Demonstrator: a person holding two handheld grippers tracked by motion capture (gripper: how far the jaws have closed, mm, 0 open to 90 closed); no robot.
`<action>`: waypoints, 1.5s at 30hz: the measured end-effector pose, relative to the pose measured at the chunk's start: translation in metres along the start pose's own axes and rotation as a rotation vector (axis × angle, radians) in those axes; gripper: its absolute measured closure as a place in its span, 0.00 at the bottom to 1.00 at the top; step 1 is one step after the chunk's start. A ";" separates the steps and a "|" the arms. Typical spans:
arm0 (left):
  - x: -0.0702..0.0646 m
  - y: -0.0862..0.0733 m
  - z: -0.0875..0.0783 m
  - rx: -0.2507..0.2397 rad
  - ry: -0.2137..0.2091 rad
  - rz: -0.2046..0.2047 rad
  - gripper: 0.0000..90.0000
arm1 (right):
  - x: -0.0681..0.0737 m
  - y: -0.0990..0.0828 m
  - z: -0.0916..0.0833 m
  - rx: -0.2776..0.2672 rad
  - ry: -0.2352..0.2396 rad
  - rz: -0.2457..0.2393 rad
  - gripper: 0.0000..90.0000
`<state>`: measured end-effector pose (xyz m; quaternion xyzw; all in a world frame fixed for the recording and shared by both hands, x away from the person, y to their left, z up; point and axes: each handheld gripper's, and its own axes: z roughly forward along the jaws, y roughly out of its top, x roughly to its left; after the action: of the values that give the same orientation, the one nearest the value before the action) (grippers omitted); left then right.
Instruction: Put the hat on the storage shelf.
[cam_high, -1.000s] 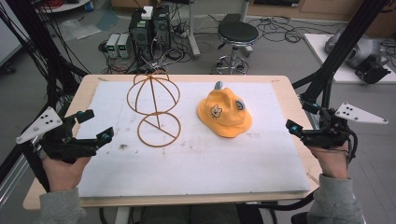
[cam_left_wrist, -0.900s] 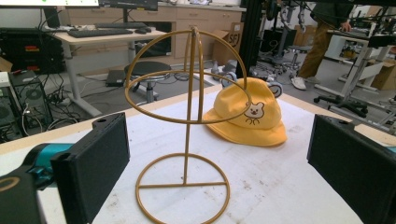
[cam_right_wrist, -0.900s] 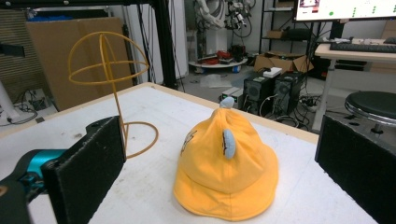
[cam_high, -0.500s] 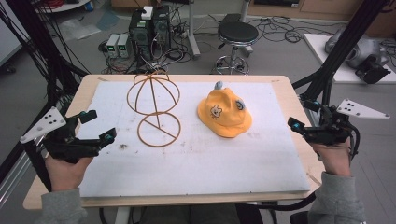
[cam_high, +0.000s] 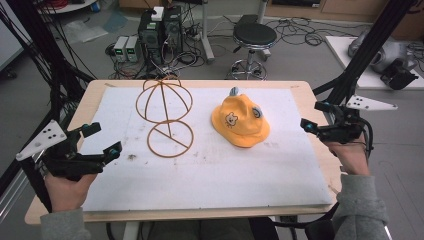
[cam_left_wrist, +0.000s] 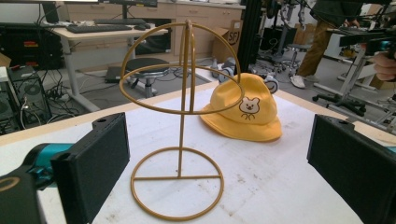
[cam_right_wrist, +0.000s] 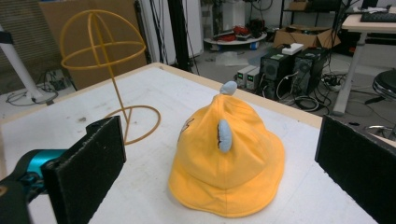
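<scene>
The hat stand (cam_left_wrist: 180, 135) is thin wire with a smooth, slightly glossy golden coating. The hat (cam_right_wrist: 227, 156) is soft matt yellow cloth with pale blue cloth ears and a printed bear face. The table (cam_high: 97, 89) shows a light wood rim along its edges; its white sheet (cam_high: 225, 170) is matt, scuffed and smudged. The jaws of the left gripper (cam_left_wrist: 219, 158) and right gripper (cam_right_wrist: 224, 158) carry black, rough, foam-like matt pads.

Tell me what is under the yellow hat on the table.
The hat lies brim down on the white table cover, beside the wire hat stand. Its brim sits flat all round, so whatever might be beneath its crown is covered and cannot be seen.
</scene>
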<state>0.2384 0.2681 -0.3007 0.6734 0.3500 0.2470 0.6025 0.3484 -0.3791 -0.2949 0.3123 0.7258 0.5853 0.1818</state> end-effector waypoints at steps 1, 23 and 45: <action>-0.001 0.000 -0.001 0.001 0.002 0.000 0.07 | -0.003 0.001 0.006 -0.005 0.001 -0.012 0.01; -0.004 -0.007 -0.006 0.021 -0.005 0.001 0.07 | -0.018 0.024 0.075 0.151 0.062 -0.086 0.01; -0.008 -0.013 -0.003 0.051 -0.010 -0.002 0.07 | -0.021 0.019 0.133 0.228 0.102 -0.076 0.01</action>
<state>0.2290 0.2642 -0.3123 0.6895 0.3540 0.2339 0.5870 0.4526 -0.2932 -0.3121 0.2733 0.8073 0.5067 0.1299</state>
